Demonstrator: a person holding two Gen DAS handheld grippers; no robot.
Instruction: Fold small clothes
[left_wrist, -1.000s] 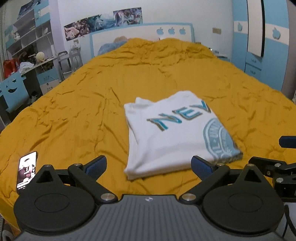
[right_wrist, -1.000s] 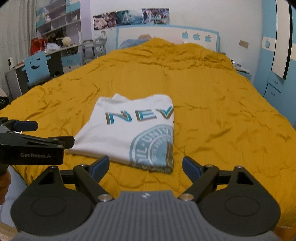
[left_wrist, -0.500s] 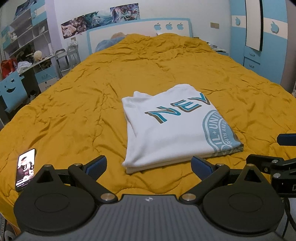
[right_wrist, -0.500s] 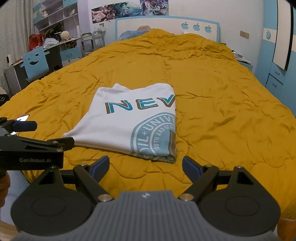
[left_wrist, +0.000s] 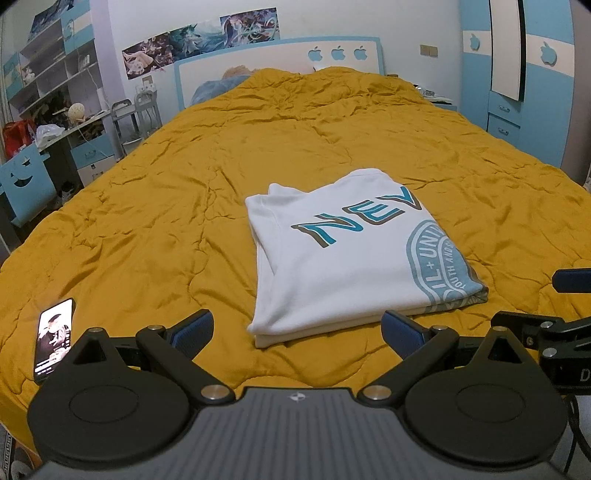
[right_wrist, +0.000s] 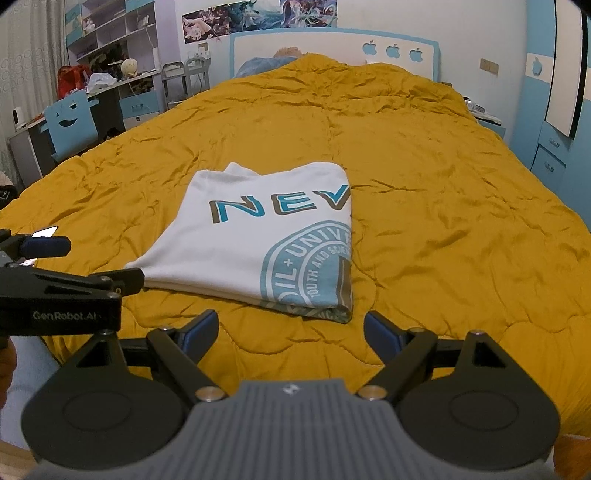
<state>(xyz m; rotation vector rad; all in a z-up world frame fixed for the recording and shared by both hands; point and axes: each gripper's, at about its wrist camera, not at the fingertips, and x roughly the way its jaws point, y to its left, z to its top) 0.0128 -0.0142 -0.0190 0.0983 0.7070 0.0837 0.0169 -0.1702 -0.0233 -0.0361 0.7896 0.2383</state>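
A white T-shirt (left_wrist: 343, 258) with teal lettering lies folded into a flat rectangle on the orange quilt (left_wrist: 147, 229). It also shows in the right wrist view (right_wrist: 258, 240). My left gripper (left_wrist: 297, 330) is open and empty, held back from the shirt's near edge. My right gripper (right_wrist: 291, 330) is open and empty, just short of the shirt's near right corner. The right gripper shows at the right edge of the left wrist view (left_wrist: 546, 328); the left gripper shows at the left of the right wrist view (right_wrist: 66, 273).
A phone (left_wrist: 53, 338) with a lit screen lies on the quilt at the near left. A desk, blue chair (right_wrist: 72, 123) and shelves stand left of the bed. A blue wardrobe (left_wrist: 524, 81) stands on the right, a headboard (right_wrist: 332, 50) at the far end.
Both grippers have pulled back and risen a little from the folded shirt, staying open. The shirt has not moved.
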